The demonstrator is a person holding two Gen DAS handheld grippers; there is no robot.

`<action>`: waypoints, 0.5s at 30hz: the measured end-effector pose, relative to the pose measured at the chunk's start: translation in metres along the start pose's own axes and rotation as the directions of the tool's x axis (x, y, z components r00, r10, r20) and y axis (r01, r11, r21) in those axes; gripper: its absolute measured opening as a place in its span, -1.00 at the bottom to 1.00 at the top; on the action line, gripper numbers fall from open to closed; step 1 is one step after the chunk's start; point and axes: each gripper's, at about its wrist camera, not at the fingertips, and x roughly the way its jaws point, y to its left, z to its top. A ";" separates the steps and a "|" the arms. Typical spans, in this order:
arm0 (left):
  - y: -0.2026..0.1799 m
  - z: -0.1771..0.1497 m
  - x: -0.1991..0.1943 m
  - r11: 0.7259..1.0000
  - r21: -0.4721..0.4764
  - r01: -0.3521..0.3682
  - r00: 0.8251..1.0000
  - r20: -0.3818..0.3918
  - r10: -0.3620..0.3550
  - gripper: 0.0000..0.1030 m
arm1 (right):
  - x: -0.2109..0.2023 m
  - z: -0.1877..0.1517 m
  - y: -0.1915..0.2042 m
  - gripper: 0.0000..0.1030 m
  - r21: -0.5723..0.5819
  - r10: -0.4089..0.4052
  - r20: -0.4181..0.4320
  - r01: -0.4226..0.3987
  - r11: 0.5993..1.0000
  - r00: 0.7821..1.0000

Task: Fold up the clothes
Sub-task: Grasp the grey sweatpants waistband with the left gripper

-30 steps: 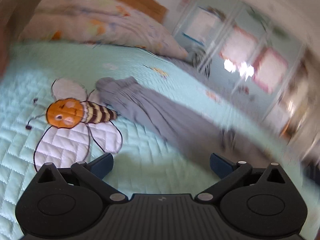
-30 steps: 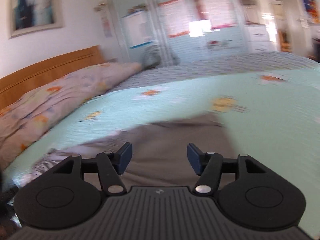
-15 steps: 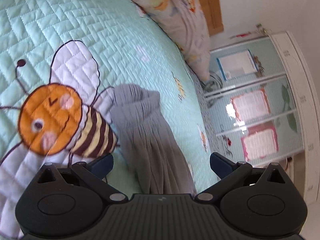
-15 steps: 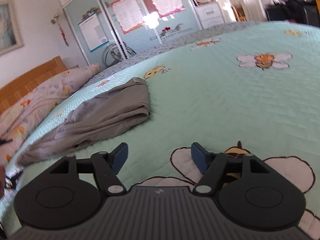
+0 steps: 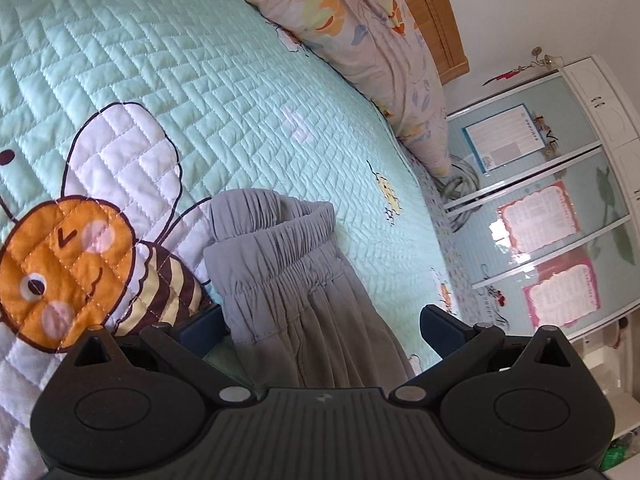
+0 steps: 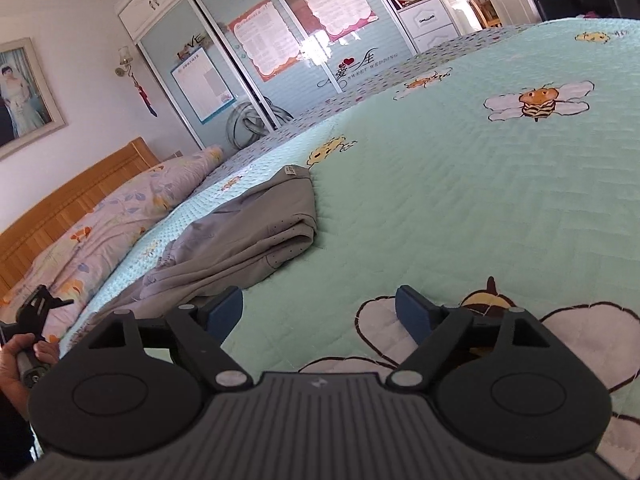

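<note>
Grey trousers (image 5: 288, 280) lie folded lengthwise on the mint quilted bedspread (image 5: 168, 64), elastic waistband toward the pillows. My left gripper (image 5: 320, 326) hovers open just behind the waistband end, with the cloth running between its spread fingers but not pinched. In the right wrist view the same trousers (image 6: 256, 236) lie ahead and to the left, leg ends nearest. My right gripper (image 6: 320, 308) hangs over bare quilt, its jaws opening, with nothing between them. At the left edge of that view a hand (image 6: 20, 360) holds the other gripper's handle.
A floral pillow and duvet (image 5: 360, 28) lie along the wooden headboard (image 6: 68, 200). A big appliqué bee (image 5: 64, 264) is under the left gripper, another (image 6: 536, 100) lies farther across the bed. A wardrobe with sliding doors (image 6: 280, 40) stands beyond the bed.
The left gripper rolled and closed in on the waistband, which now fills its lower view. The right gripper drew back off the trousers onto bare quilt, and its jaws spread wider.
</note>
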 end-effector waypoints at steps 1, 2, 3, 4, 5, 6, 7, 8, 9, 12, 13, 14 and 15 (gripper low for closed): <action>0.000 0.000 0.000 1.000 0.005 -0.005 1.000 0.007 0.005 0.99 | 0.000 0.000 -0.001 0.64 0.005 0.004 0.001 -0.004 1.000 1.000; -0.001 -0.001 0.000 1.000 0.009 -0.008 1.000 0.014 0.008 0.99 | -0.001 0.000 -0.002 0.64 0.010 0.008 0.003 -0.008 1.000 1.000; -0.001 -0.002 0.000 1.000 0.014 -0.009 1.000 0.019 0.009 0.99 | -0.001 0.000 -0.002 0.64 0.011 0.010 0.003 -0.010 1.000 1.000; 0.000 -0.003 -0.002 1.000 0.018 -0.009 1.000 0.022 0.008 0.99 | -0.001 0.000 -0.002 0.64 0.012 0.011 0.004 -0.011 1.000 1.000; 0.000 -0.003 -0.002 1.000 0.020 -0.007 1.000 0.024 0.007 0.99 | -0.001 0.000 -0.003 0.65 0.013 0.012 0.004 -0.012 1.000 1.000; 0.001 -0.002 -0.002 1.000 0.021 -0.004 1.000 0.024 0.004 0.99 | -0.002 0.000 -0.003 0.65 0.014 0.013 0.004 -0.013 1.000 1.000; 0.002 -0.002 -0.002 1.000 0.017 0.001 1.000 0.023 -0.002 0.99 | -0.002 0.000 -0.003 0.66 0.015 0.014 0.004 -0.015 1.000 1.000; 0.003 -0.001 -0.003 1.000 0.012 0.007 1.000 0.023 -0.008 0.99 | -0.002 0.000 -0.003 0.66 0.015 0.016 0.004 -0.016 1.000 1.000; 0.004 0.000 -0.003 1.000 0.007 0.013 1.000 0.023 -0.014 0.99 | -0.002 0.000 -0.003 0.66 0.015 0.016 0.003 -0.016 1.000 1.000; 0.008 -0.002 -0.005 1.000 0.007 0.026 0.999 0.026 -0.026 0.99 | -0.003 0.000 -0.002 0.67 0.015 0.017 0.003 -0.017 1.000 1.000; 0.007 -0.002 -0.004 1.000 0.010 0.026 0.999 0.027 -0.026 0.99 | -0.002 0.001 -0.002 0.68 0.015 0.018 0.003 -0.018 1.000 1.000; 0.006 -0.003 -0.003 1.000 0.016 0.023 0.999 0.029 -0.023 0.99 | -0.002 0.001 -0.002 0.69 0.015 0.020 0.002 -0.021 1.000 1.000; 0.005 -0.003 -0.002 1.000 0.024 0.016 0.999 0.030 -0.017 0.99 | -0.002 0.001 -0.002 0.71 0.015 0.023 0.001 -0.023 1.000 1.000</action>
